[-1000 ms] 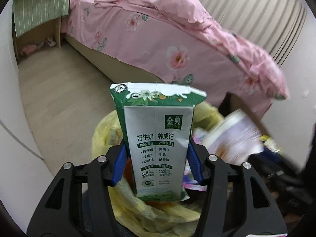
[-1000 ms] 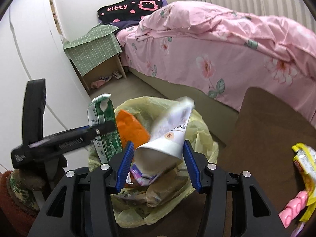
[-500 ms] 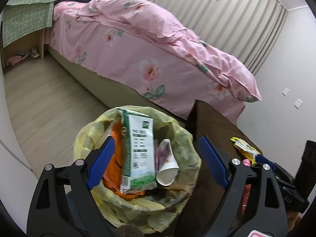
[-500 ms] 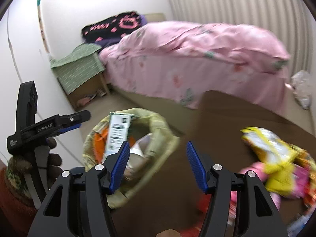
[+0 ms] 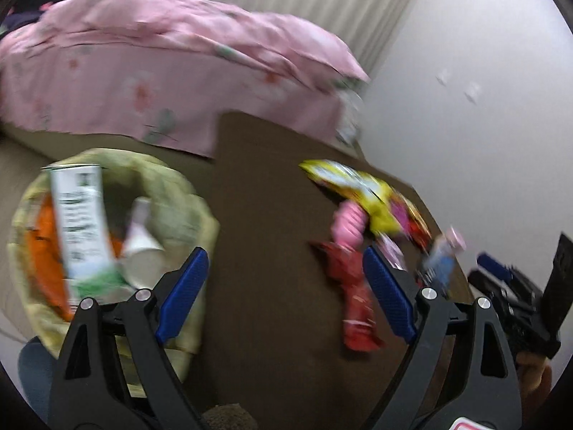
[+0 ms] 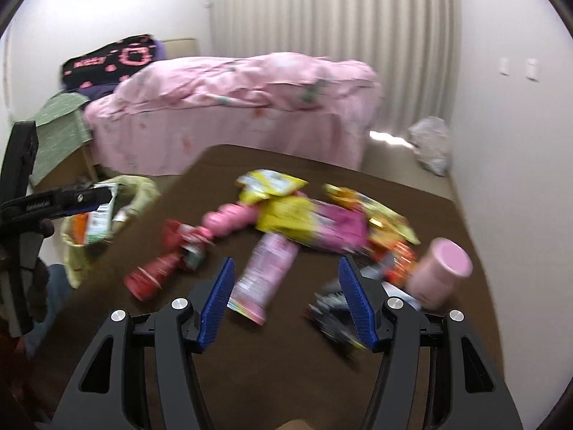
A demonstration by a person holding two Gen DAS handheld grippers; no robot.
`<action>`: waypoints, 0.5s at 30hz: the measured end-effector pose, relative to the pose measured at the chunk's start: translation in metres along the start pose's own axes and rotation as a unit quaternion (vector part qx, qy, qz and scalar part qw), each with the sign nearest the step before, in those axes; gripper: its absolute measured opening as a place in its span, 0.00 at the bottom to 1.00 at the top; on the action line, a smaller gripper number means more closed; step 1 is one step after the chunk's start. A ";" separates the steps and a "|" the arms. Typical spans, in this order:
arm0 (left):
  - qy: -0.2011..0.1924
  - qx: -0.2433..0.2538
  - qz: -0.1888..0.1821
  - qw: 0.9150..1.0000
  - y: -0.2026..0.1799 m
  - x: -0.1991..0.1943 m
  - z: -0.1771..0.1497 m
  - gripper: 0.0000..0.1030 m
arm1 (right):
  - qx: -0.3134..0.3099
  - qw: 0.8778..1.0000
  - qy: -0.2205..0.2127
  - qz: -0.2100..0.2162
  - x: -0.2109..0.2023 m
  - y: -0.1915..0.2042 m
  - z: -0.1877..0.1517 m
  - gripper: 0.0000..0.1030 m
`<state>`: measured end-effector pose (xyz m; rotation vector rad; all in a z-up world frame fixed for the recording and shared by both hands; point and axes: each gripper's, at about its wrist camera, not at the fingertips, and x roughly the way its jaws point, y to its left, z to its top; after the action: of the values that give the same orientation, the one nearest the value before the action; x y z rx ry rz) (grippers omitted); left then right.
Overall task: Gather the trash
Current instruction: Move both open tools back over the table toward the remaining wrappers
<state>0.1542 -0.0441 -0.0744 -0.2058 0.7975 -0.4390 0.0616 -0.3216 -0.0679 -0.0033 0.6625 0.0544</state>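
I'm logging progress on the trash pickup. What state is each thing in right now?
left gripper: open, empty
right gripper: open, empty
bin bag: open, part full
milk carton: in the bag, upright
paper cup: in the bag, tipped
pink tub: on the table, tilted
red wrapper: lying on the table

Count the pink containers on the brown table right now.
2: a pink bottle lying on its side between the right gripper's open fingers, and a pink tub standing tilted at the right edge of the table. The wrappers may hide others.
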 end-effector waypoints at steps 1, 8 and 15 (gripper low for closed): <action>0.005 0.013 -0.004 1.000 -0.009 0.003 -0.002 0.81 | 0.007 1.000 0.005 -0.010 0.000 -0.009 -0.006 0.55; 0.020 0.113 -0.038 0.993 -0.076 0.031 0.012 0.81 | 0.013 0.999 0.016 -0.026 0.000 -0.029 -0.038 0.55; 0.043 0.046 -0.030 0.998 -0.093 0.116 0.090 0.81 | 0.052 0.998 0.001 -0.026 -0.004 -0.044 -0.052 0.55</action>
<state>0.2633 -0.1782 -0.0562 -0.1263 0.8545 -0.5431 0.0286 -0.3672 -0.1070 0.0804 0.6668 -0.0304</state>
